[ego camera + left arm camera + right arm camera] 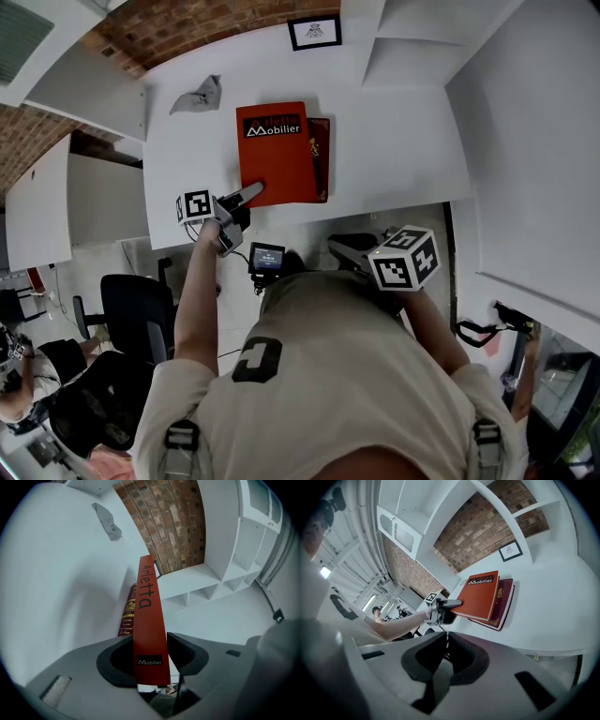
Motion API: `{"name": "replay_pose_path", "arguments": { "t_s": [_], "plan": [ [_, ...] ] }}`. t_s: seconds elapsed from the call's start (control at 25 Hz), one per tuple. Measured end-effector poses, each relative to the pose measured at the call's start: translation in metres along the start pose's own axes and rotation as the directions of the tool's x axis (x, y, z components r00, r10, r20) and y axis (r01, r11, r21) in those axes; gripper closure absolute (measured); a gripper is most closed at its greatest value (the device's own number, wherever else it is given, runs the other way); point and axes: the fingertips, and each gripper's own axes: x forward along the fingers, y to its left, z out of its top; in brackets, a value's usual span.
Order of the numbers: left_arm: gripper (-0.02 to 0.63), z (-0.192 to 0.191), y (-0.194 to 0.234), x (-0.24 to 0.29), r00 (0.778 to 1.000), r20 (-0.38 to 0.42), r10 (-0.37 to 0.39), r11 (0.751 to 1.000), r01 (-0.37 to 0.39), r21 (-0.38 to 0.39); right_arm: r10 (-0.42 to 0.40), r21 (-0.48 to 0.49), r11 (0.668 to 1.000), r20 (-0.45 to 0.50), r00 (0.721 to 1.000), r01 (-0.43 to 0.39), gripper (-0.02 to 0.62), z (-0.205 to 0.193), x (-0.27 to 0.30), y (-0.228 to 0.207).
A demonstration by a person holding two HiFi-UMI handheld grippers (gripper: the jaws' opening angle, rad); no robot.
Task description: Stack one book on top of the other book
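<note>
A red book (pixel 275 155) marked "Mobilier" lies on top of a dark red book (pixel 321 159) on the white table (pixel 403 141). The lower book's right edge sticks out. My left gripper (pixel 251 195) is at the red book's near left corner. In the left gripper view the red book (pixel 150 616) runs between the jaws of that gripper (pixel 150 660), with a thin gap beside the right pad, so it is open. The dark red book (pixel 127 613) shows beneath. My right gripper (pixel 336 247) hangs back off the table's front edge. Its jaws (pixel 445 660) look shut and empty.
A crumpled grey cloth (pixel 199 96) lies at the table's far left. A small framed picture (pixel 315 32) stands against the back wall. White shelves rise at the right. A black office chair (pixel 131 314) stands on the floor at the left.
</note>
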Motion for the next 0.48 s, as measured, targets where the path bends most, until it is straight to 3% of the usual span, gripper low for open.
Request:
{"name": "replay_pose_path", "arguments": {
  "t_s": [0.16,0.28,0.48],
  "plan": [
    [0.371,0.004,0.012,0.005,0.992,-0.022,0.128,0.988,-0.125,0.089,0.007,0.012,1.000,0.009,1.000,-0.007,0.585,0.001,-0.007,-0.005],
    [0.331,0.006,0.021,0.007,0.967,-0.044,0.249,0.948,-0.234,0.217,0.012,0.018,1.000,0.012,1.000,-0.012,0.586,0.002,-0.009,-0.008],
    [0.320,0.008,0.018,0.010,0.954,-0.068,0.294,0.909,-0.257,0.327,0.006,0.016,1.000,0.007,1.000,-0.006,0.584,0.003,-0.009,-0.010]
  ]
}}
